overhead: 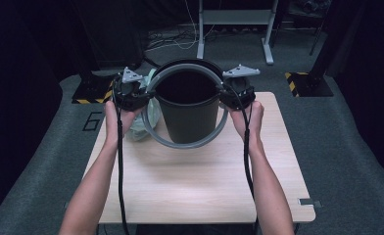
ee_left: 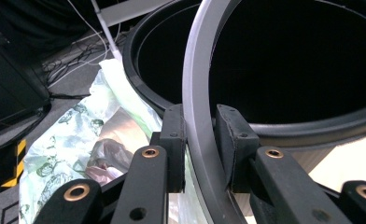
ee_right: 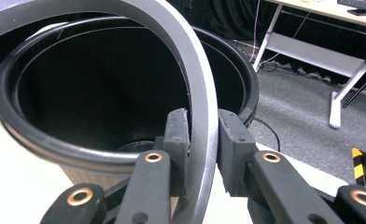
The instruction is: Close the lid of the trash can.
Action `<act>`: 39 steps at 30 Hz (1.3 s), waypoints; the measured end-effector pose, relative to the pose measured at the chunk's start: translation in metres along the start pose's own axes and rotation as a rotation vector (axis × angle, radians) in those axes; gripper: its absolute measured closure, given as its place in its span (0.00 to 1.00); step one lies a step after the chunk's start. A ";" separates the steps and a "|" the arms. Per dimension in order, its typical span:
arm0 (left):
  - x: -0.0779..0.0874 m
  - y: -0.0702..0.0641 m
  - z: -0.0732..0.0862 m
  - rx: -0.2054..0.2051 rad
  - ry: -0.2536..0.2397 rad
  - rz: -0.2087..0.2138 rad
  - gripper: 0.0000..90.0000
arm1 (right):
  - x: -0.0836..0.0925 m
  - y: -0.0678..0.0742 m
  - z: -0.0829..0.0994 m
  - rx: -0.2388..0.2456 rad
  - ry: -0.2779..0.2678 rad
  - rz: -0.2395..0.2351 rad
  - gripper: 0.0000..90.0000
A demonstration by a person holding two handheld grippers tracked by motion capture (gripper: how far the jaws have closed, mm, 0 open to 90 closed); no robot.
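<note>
Dark room, grey carpet; on the wooden tabletop (overhead: 190, 186) a bin (overhead: 187, 117), with 2 claws, left claw (overhead: 140, 93) and right claw (overhead: 228, 94), clamped on its grey ring (overhead: 190, 145).

The grey ring (overhead: 190, 142) looks like smooth plastic with a soft satin sheen, light catching along its curved face. The bin (overhead: 189, 115) is dark plastic: its rolled rim is smooth and slightly glossy, its outer wall duller and finely ribbed. The bag (ee_left: 73, 149) at the counter's left edge is thin, crinkled plastic film, translucent, pale green with a printed pattern, shiny at the folds. The counter (overhead: 200, 186) has a pale wood-grain top, matt and smooth. Each hand-held gripper, left (overhead: 136, 95) and right (overhead: 231, 95), has matt black plastic jaws with brass-coloured metal bushings; the floor (overhead: 356, 147) is rough grey carpet
</note>
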State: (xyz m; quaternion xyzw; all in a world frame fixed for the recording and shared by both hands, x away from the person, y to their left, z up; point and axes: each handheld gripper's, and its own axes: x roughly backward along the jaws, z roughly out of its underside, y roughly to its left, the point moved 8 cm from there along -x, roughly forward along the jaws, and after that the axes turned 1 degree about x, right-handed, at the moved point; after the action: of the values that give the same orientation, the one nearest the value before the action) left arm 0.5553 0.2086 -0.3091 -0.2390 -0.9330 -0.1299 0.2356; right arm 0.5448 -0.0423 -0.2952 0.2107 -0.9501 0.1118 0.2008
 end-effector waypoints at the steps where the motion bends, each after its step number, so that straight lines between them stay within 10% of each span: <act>1: -0.001 0.001 -0.002 -0.002 0.006 0.000 0.81 | -0.002 -0.002 -0.001 -0.002 0.005 -0.001 0.83; 39: -0.057 0.029 -0.030 0.010 0.168 -0.007 0.66 | -0.067 -0.043 -0.023 -0.152 0.186 -0.031 0.86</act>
State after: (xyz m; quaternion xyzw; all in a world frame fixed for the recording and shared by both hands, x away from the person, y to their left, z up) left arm 0.6252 0.2007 -0.3078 -0.2227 -0.9114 -0.1456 0.3138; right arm 0.6276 -0.0498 -0.2977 0.1980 -0.9298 0.0555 0.3052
